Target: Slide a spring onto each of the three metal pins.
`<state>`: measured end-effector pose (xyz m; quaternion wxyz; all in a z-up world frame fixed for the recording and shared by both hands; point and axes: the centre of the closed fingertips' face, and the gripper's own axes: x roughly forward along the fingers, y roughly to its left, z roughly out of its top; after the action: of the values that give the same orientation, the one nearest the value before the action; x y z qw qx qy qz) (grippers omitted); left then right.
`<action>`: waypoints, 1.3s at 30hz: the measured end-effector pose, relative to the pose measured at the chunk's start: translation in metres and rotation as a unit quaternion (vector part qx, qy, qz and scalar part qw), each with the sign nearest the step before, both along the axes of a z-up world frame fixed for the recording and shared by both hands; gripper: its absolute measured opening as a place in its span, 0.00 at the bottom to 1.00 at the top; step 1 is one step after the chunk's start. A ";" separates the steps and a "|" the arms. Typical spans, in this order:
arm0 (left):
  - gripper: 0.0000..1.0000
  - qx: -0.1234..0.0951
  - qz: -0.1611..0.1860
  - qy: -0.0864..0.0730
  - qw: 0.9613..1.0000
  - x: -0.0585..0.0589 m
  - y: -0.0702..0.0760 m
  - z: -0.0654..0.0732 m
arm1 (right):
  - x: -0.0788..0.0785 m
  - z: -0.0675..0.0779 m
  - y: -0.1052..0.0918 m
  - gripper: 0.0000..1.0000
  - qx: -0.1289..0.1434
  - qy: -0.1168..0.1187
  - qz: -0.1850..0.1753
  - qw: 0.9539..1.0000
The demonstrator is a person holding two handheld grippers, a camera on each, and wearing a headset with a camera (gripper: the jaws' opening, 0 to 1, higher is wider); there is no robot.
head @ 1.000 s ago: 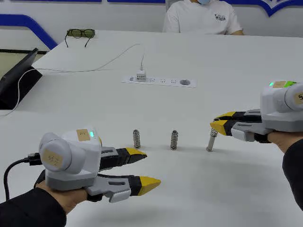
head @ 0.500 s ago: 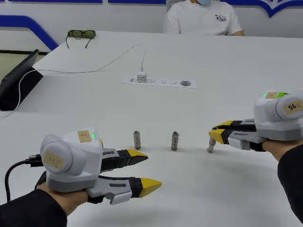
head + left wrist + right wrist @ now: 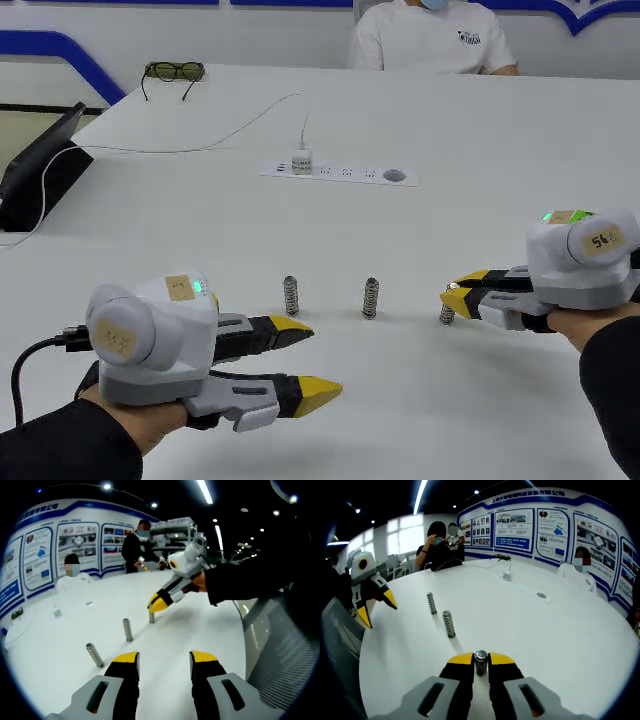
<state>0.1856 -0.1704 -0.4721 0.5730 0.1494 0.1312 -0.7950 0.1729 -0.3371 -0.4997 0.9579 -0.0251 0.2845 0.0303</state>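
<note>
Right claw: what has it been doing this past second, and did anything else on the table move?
The right claw sank toward the table, pushing the third spring down its pin, where it had sat high and tilted. The left claw, open, and the other two springs stayed put.

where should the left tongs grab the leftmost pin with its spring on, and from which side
Mid-height on the spring-wrapped shaft of the leftmost pin, left tongs coming in level from the near side, a jaw on each flank. It stands upright, slim and apart from the middle pin, so a top-down pinch would likely slip.
</note>
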 end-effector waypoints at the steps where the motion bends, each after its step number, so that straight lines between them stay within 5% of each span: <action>1: 0.41 0.000 0.000 0.000 1.000 0.000 0.000 0.000 | 0.000 0.000 0.000 0.12 -0.001 -0.002 0.000 1.000; 19: 0.42 -0.005 0.008 0.003 1.000 0.004 0.000 0.002 | -0.002 -0.002 -0.001 0.18 -0.001 0.004 0.000 1.000; 39: 0.45 -0.014 0.035 0.002 0.999 0.028 0.007 0.007 | -0.019 0.014 0.007 0.30 -0.018 -0.008 0.009 1.000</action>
<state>0.2136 -0.1632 -0.4652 0.6022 0.1351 0.1260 -0.7766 0.1541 -0.3301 -0.4855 0.9593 -0.0446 0.2767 0.0334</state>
